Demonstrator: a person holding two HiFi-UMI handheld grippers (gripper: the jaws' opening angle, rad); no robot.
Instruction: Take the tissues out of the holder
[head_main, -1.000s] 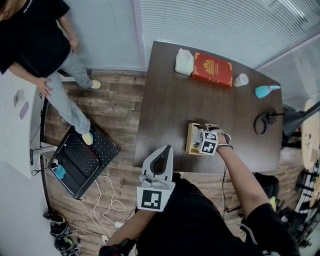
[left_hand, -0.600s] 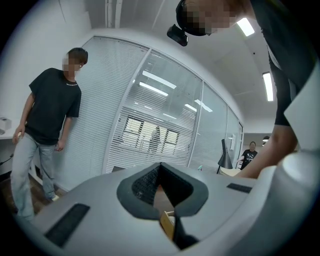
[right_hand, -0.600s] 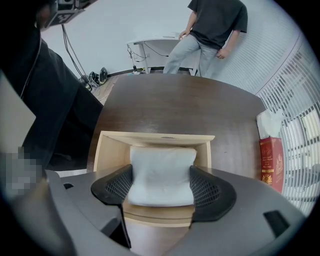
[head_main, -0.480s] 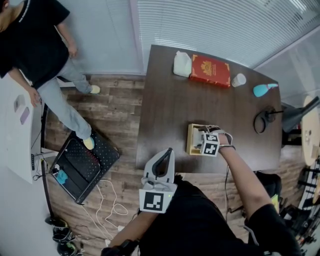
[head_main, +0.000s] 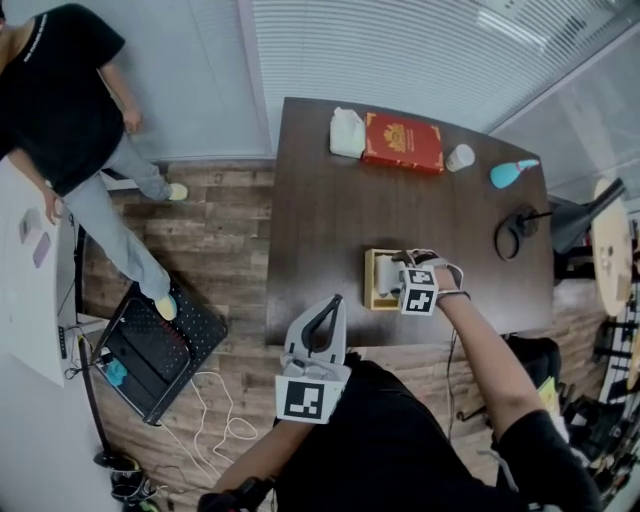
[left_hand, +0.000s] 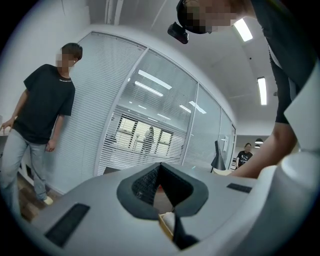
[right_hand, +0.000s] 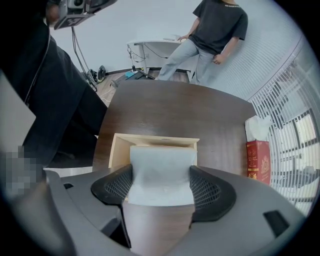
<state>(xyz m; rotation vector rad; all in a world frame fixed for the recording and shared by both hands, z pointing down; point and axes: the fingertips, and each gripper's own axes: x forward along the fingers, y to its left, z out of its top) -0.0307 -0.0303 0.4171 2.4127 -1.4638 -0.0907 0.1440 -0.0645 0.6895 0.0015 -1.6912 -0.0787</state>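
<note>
While the right claw (right_hand: 161, 176) pinches one stack of white paper tissues (right_hand: 162, 157) over the single pale wooden holder (right_hand: 119, 145), the left claw (left_hand: 161, 192) hangs pressed together and empty at the near edge. On the dark brown tabletop (right_hand: 175, 107), bare wood stretches from the holder to one red book (right_hand: 257, 160). One person (head_main: 60, 100) stands by the white blinds (head_main: 400, 50).

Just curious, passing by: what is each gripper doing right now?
Left gripper: closed, holding nothing.
Right gripper: jaws just closed in, gripping the tissues.
</note>
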